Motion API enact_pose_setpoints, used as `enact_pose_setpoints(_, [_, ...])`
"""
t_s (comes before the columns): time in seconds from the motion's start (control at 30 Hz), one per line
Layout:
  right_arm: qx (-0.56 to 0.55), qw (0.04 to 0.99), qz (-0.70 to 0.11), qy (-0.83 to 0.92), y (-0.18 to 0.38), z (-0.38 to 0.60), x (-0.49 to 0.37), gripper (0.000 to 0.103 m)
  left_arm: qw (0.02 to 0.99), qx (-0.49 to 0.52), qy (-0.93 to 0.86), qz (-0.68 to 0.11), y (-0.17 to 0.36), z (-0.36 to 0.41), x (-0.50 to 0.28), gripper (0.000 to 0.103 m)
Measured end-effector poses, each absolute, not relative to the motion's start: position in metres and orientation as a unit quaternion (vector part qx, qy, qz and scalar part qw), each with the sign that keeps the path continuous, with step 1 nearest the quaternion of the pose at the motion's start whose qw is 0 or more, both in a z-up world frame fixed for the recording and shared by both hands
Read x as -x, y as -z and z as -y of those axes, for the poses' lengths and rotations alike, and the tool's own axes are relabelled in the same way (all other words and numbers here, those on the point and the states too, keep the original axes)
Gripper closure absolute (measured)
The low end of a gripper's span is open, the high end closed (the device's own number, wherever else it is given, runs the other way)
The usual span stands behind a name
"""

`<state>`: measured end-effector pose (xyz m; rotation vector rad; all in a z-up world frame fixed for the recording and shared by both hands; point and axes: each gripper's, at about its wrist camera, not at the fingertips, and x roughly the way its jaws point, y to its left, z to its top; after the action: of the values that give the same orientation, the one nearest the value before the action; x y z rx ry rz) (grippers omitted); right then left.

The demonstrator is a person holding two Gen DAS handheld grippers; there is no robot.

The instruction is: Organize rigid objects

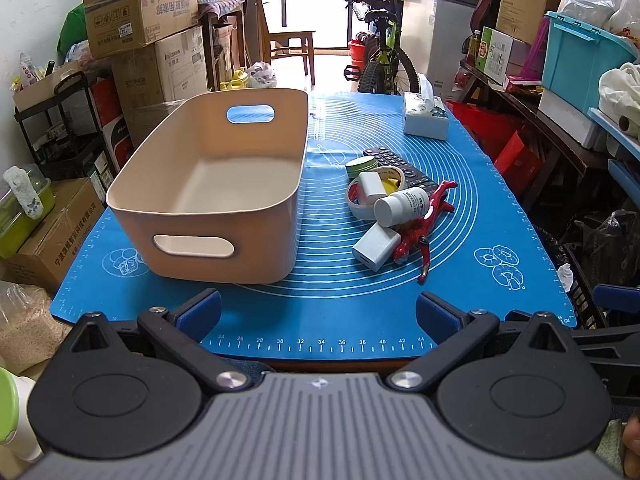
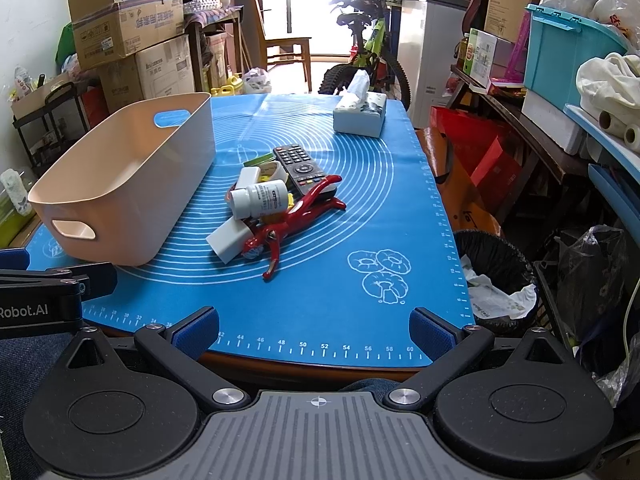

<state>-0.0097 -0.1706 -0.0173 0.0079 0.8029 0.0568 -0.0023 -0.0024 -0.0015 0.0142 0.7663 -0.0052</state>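
- While both grippers hover at the near edge of a blue baking mat [image 1: 500, 208], the left gripper [image 1: 318, 312] stands wide apart and grips nothing; the right gripper [image 2: 314, 328] is likewise spread wide with nothing between its fingers.
- A beige plastic bin [image 1: 208, 248] (a handle slot cut in each end) sits empty on the left half of the mat.
- To the bin's right, a pile of small rigid objects lies near the mat's middle: a white pill bottle [image 2: 260, 198] on its side atop the heap, a white charger block [image 2: 229, 242] at the near left, and red pruning shears [image 2: 298, 216] along the near right, their blades pointing toward the camera.
- Behind them lie a black remote control [image 2: 298, 162], rolls of tape [image 1: 362, 198] and a second small white block [image 1: 372, 186], all touching or overlapping.
- A tissue box [image 2: 360, 114] stands well apart at the far right of the mat.
- Stacked cardboard boxes [image 1: 140, 8] and a bicycle [image 1: 384, 52] crowd the room beyond.
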Motion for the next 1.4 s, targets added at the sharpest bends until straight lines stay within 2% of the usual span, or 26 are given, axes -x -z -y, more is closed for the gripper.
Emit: enact_pose_setpoints(1.4, [0.000, 0.920, -0.391, -0.026, 0.0173, 0.1667, 0.0101, 0.002, 0.927, -0.006, 0.006, -0.375, 0.0020, 0.0009, 0.0001, 0.001])
